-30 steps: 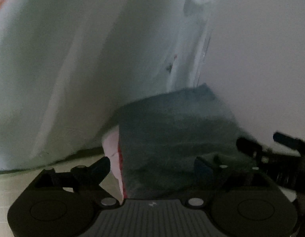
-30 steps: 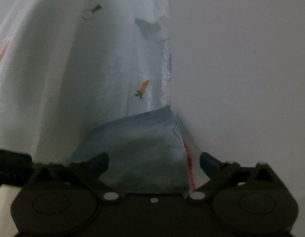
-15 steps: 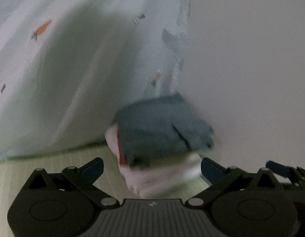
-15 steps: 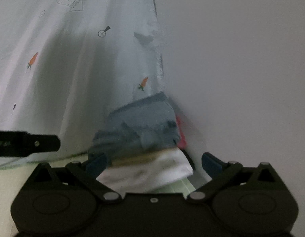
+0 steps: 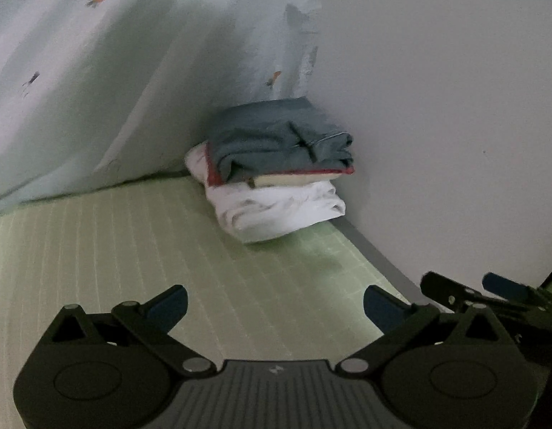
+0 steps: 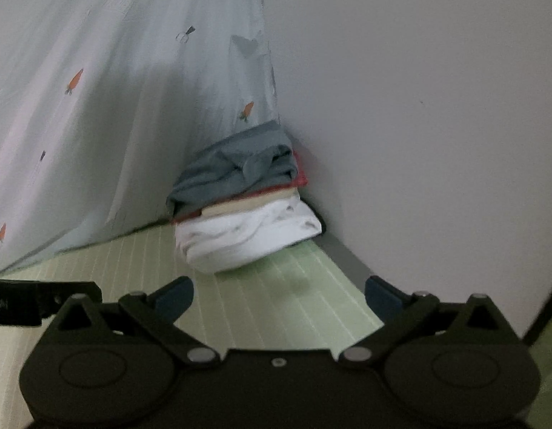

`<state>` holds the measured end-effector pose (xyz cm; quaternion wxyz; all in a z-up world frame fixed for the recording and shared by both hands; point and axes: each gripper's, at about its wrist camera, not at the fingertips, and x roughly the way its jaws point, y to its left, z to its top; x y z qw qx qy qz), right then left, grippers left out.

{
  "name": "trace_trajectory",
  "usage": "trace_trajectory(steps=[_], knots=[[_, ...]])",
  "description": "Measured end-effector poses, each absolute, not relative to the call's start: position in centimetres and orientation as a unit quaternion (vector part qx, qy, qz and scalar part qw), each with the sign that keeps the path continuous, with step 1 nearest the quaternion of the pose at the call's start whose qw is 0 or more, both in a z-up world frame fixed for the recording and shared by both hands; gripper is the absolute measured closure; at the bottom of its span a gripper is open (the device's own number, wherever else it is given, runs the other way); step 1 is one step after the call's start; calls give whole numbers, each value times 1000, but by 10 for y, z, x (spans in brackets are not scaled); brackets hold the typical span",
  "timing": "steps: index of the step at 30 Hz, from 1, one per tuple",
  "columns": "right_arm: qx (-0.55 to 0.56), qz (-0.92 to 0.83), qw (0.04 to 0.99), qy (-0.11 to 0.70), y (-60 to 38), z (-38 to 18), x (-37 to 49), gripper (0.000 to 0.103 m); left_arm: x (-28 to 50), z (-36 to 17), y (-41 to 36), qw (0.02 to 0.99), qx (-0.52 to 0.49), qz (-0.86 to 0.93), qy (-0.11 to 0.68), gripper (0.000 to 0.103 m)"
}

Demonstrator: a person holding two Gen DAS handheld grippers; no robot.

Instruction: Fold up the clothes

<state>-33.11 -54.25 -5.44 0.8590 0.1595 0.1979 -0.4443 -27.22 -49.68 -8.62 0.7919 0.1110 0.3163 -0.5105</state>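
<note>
You have just drawn both grippers back from the pile of folded clothes, which a second ago filled the bottom of each wrist view and now sits well ahead of you, in the far corner of the green mat, where the carrot-print curtain meets the white wall. Your left gripper has just been opening to its widest; its jaws stand spread with nothing but bare mat between them. Your right gripper is likewise spread and holds nothing. The grey garment lies on top of the pile, over a thin red layer and a cream one, with the white garment at the bottom, and nothing touches it. I read this as the grey piece having been set down and released, so that item looks finished. The pile leans a little and its white base bulges toward you, yet it seems settled. No unfolded garment is in view here.
</note>
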Motion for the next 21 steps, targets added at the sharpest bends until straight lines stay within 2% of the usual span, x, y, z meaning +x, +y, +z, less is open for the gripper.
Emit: trace_trajectory(steps=[21], knots=[[151,-440,861,203,-528,-54,-343,0,-292,-87,-471,804,109,-504,296,0]])
